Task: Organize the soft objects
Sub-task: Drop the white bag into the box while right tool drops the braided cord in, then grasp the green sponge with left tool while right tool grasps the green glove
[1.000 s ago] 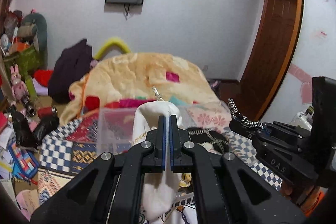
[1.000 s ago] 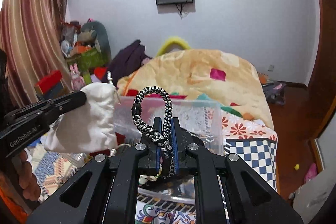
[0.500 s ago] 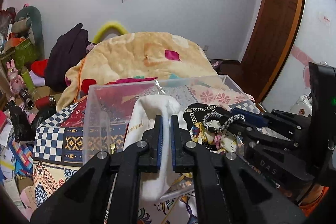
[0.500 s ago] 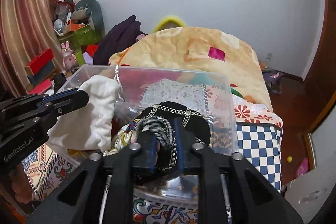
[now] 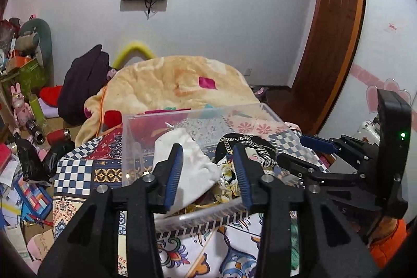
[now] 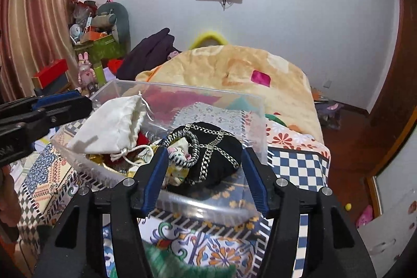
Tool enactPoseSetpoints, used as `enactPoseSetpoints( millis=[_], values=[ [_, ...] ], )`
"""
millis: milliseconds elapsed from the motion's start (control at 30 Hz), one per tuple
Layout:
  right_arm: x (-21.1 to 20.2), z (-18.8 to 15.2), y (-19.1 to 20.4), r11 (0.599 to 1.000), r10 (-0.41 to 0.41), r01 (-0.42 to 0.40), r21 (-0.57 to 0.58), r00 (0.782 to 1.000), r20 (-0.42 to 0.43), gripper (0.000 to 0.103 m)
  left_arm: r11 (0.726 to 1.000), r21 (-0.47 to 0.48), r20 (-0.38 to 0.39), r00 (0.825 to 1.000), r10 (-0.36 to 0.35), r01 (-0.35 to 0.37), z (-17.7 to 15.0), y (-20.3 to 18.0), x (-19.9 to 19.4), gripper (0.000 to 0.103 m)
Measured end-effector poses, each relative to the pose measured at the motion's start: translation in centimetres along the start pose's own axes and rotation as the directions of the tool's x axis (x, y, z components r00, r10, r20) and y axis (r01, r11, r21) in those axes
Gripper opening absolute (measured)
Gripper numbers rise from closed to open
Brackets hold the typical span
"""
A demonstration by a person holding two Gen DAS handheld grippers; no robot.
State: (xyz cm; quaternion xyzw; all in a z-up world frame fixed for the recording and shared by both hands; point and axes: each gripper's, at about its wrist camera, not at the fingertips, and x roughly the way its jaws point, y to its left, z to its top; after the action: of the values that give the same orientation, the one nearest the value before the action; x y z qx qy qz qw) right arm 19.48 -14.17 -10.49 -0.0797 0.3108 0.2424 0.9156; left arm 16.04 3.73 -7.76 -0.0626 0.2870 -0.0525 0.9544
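Directly ahead of the left gripper (image 5: 209, 172), jaws spread apart and empty, a white drawstring cloth pouch (image 5: 190, 160) lies inside the clear rectangular plastic bin (image 5: 135, 137), its lower end hidden behind one finger. The pouch's long axis slants, cinched neck away from the gripper. Between the right gripper's (image 6: 206, 180) separated jaws, a black chain-trimmed fabric item (image 6: 213, 147) rests in the bin; the items beneath are hard to identify.

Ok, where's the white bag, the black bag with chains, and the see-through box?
white bag (image 6: 109, 125), right wrist view, middle of the cloth.
black bag with chains (image 6: 216, 155), right wrist view, its front.
see-through box (image 5: 138, 142), left wrist view, left wall.
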Motion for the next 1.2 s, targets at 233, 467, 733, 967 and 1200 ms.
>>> enactPoseSetpoints(
  millis=[233,467,733,967,1200],
  values=[
    [-2.8,-1.2,-0.2,0.999,0.029,-0.031,0.027,0.998,0.055,0.08,1.0,0.007,0.039,0.999,-0.007,0.007,-1.3,-0.2,-3.4,0.065],
    [-4.0,-3.2,1.4,0.997,0.071,-0.071,0.005,0.996,0.05,0.091,0.999,0.005,0.011,0.999,0.031,-0.031,-4.0,0.2,-5.1,0.084],
    [-3.4,-6.3,2.4,0.995,0.096,-0.096,-0.004,0.995,-0.024,0.095,0.998,0.021,-0.122,0.991,0.058,-0.056,-8.7,0.0,-4.5,0.089],
    [-1.5,-8.8,2.6,0.991,0.128,-0.124,0.041,0.984,-0.121,0.095,0.999,0.003,-0.214,0.975,0.05,-0.051,-12.5,-0.2,-4.0,0.089],
    [-1.1,-10.2,2.8,0.994,0.109,-0.105,0.033,0.983,-0.15,0.081,0.998,-0.006,-0.28,0.959,0.053,-0.057,-15.0,-0.3,-3.3,0.089]
  ],
)
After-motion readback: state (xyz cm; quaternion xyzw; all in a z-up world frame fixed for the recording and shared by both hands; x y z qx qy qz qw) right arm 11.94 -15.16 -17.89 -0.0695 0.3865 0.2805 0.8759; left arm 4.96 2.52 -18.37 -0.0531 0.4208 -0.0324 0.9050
